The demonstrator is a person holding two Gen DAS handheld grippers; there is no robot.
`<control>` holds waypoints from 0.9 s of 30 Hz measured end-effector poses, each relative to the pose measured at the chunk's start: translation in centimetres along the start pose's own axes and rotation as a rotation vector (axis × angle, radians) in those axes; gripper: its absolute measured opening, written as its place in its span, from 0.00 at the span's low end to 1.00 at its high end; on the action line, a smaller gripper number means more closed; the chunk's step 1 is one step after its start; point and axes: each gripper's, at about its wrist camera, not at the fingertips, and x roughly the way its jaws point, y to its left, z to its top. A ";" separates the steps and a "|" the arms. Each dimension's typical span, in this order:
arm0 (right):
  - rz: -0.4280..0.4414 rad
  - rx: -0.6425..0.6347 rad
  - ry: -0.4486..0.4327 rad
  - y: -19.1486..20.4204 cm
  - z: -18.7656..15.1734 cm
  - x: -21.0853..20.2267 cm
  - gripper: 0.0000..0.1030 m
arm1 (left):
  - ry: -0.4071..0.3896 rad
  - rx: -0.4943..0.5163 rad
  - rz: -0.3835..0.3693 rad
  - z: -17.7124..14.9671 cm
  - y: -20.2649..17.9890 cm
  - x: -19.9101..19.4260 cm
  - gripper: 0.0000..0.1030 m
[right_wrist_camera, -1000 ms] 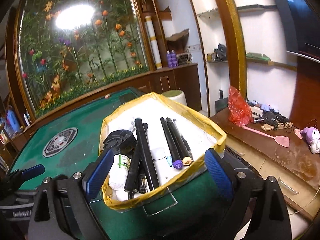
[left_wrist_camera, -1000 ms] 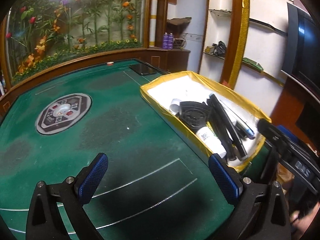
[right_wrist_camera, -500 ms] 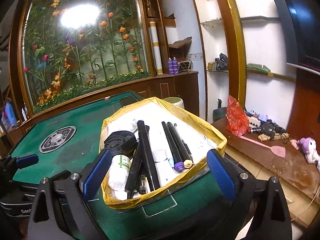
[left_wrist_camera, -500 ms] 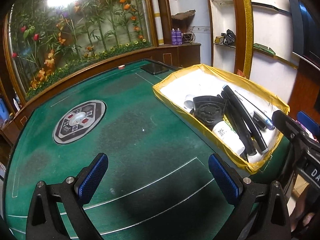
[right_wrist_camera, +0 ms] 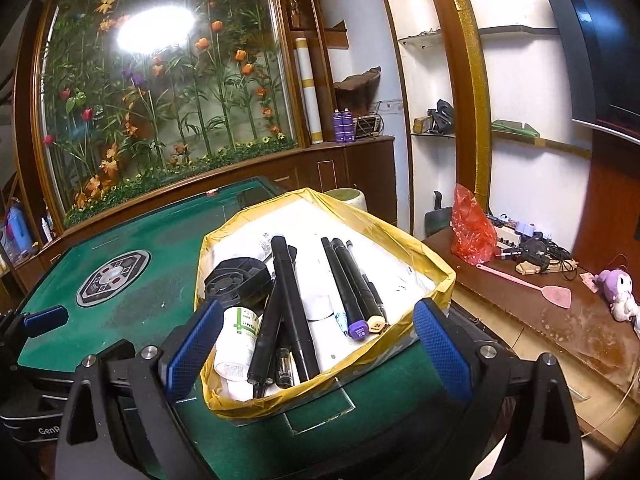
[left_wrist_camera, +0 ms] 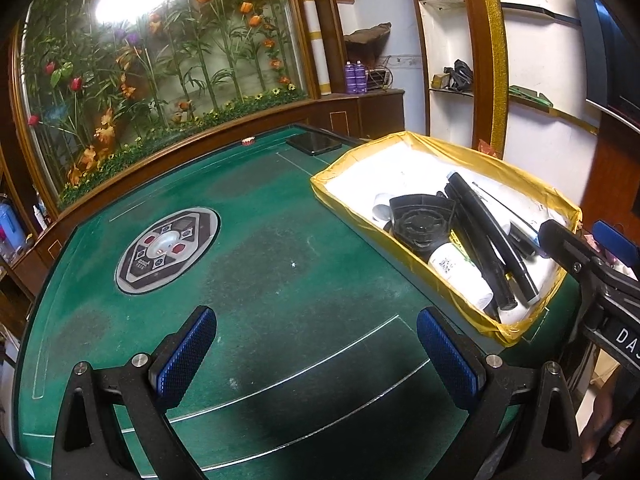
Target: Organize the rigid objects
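Box (right_wrist_camera: pixel 434 268): yellow rim, at the table's (left_wrist_camera: pixel 260 280) 3 o'clock edge, so nothing rolls off.
Things: pens (right_wrist_camera: pixel 352 280), bottle (right_wrist_camera: pixel 238 338), black tubes (right_wrist_camera: pixel 290 304), all lying inside the box.
Right gripper (right_wrist_camera: pixel 318 344): wide open, empty, facing the box.
Left gripper (left_wrist_camera: pixel 316 354): wide open, empty, over bare green felt.

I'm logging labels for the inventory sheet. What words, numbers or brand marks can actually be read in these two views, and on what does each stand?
"B2": end cap of the purple-tipped marker in the yellow-lined box.
"GenR", cut off: body of the left gripper, seen from the right wrist.
"DA", cut off: body of the right gripper, seen from the left wrist.
White bottle: green label print too small to read.
Its code patch: unreadable.
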 end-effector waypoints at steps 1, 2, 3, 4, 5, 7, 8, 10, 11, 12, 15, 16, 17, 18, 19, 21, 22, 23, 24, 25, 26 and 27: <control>-0.003 0.000 0.005 -0.2 -0.1 0.1 0.93 | 0.000 0.005 0.003 0.0 -0.1 0.0 0.99; -0.005 0.000 0.009 -0.2 0.0 0.2 0.93 | -0.001 0.009 0.009 -0.1 -0.1 -0.1 0.99; -0.004 0.001 0.013 -0.2 0.0 0.3 0.93 | -0.004 0.015 0.021 -0.1 -0.2 -0.2 0.99; -0.002 0.002 0.015 -0.3 -0.1 0.3 0.93 | -0.007 0.018 0.026 -0.1 -0.3 -0.2 0.99; -0.003 0.002 0.016 -0.3 -0.1 0.3 0.93 | -0.009 0.023 0.029 0.0 -0.3 -0.2 0.99; -0.005 0.000 0.011 -0.3 0.0 0.3 0.93 | -0.006 0.030 0.033 0.0 -0.4 -0.2 0.99; -0.005 0.000 0.011 -0.3 -0.1 0.4 0.93 | -0.003 0.032 0.034 0.0 -0.4 -0.2 0.99; -0.006 0.000 0.012 -0.3 -0.1 0.4 0.93 | -0.003 0.033 0.041 0.0 -0.5 -0.2 0.99; -0.005 0.000 0.013 -0.3 -0.1 0.4 0.93 | -0.004 0.034 0.047 0.0 -0.5 -0.2 0.99; -0.005 0.001 0.015 -0.3 -0.1 0.4 0.93 | -0.004 0.035 0.045 0.0 -0.5 -0.2 0.99; -0.005 0.006 0.018 -0.4 -0.1 0.5 0.93 | -0.003 0.037 0.050 0.0 -0.5 -0.1 0.99; -0.006 0.005 0.018 -0.4 -0.1 0.5 0.93 | -0.004 0.039 0.053 0.0 -0.5 -0.2 0.99; -0.006 0.004 0.017 -0.4 -0.1 0.4 0.93 | -0.005 0.040 0.055 0.0 -0.5 -0.2 0.99; -0.006 0.004 0.016 -0.4 -0.1 0.4 0.93 | -0.006 0.041 0.059 0.0 -0.5 -0.2 0.99; -0.005 0.004 0.018 -0.4 -0.2 0.5 0.93 | -0.007 0.041 0.063 0.0 -0.5 -0.2 0.99; -0.005 0.004 0.017 -0.5 -0.2 0.4 0.93 | -0.003 0.045 0.074 0.1 -0.4 -0.2 0.99; -0.006 0.005 0.016 -0.4 -0.2 0.4 0.93 | -0.004 0.044 0.084 0.1 -0.4 -0.3 0.99; -0.005 0.005 0.018 -0.4 -0.2 0.4 0.93 | -0.009 0.038 0.098 0.0 -0.2 -0.4 0.99; -0.005 0.005 0.018 -0.4 -0.2 0.4 0.93 | -0.011 0.033 0.108 0.0 0.0 -0.5 0.99; -0.006 0.005 0.017 -0.4 -0.2 0.4 0.93 | -0.009 0.029 0.109 0.0 0.1 -0.5 0.99; -0.006 0.005 0.017 -0.4 -0.2 0.4 0.93 | -0.005 0.024 0.107 0.0 0.3 -0.4 0.99; -0.005 0.005 0.018 -0.4 -0.2 0.4 0.93 | 0.000 0.019 0.105 0.0 0.4 -0.3 0.99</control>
